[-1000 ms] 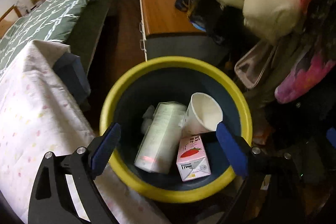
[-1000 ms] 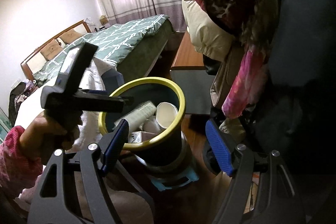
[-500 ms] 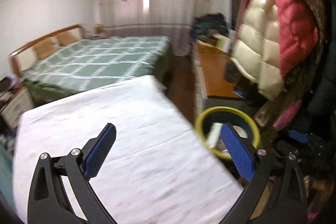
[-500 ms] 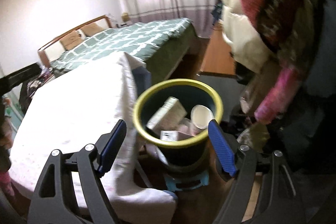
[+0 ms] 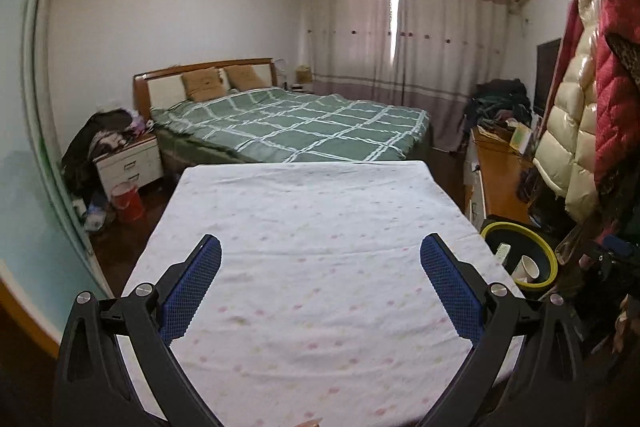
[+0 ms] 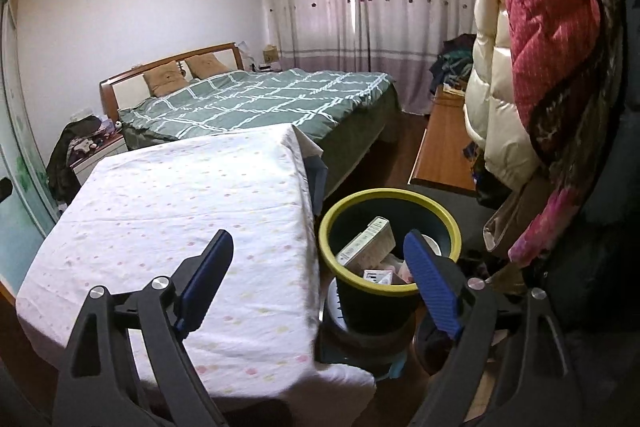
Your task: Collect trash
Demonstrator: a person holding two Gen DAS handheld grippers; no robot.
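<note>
Left gripper [image 5: 320,283] hangs over the near half of the surface [image 5: 312,219], jaws spread wide, nothing between them. Right gripper [image 6: 318,279] is over the surface's right edge, jaws also spread wide and empty; its left pad sits over the cloth, its right pad over the bin.

Surface is covered by a white cloth with faint pink and yellow dots [image 6: 184,195], cloth draping over the near right corner.

Trash bin [image 6: 390,195], dark with a yellow rim, stands on the floor just beside the surface's right edge, on a low dark base with a light blue piece [image 6: 394,367] under it. In the left wrist view the bin [image 5: 516,227] shows past the right edge, partly cut by the surface.

Inside the bin: a long pale carton [image 6: 366,247] leaning tilted, a small white-and-pink carton [image 6: 378,275] low at the near side, a white paper cup [image 5: 528,265] against the right wall. Other bits in the bin too small to tell.

Behind the surface's far edge: bed with green checked cover [image 5: 296,123], two tan pillows [image 5: 200,85], wooden headboard. White nightstand [image 5: 128,163] left of the bed, red bucket [image 5: 128,201] on the floor near it. Curtains [image 5: 400,55] at the back wall. Wooden cabinet [image 6: 444,147] along the right side, puffy cream and red jackets [image 6: 520,39] hanging above the bin.
</note>
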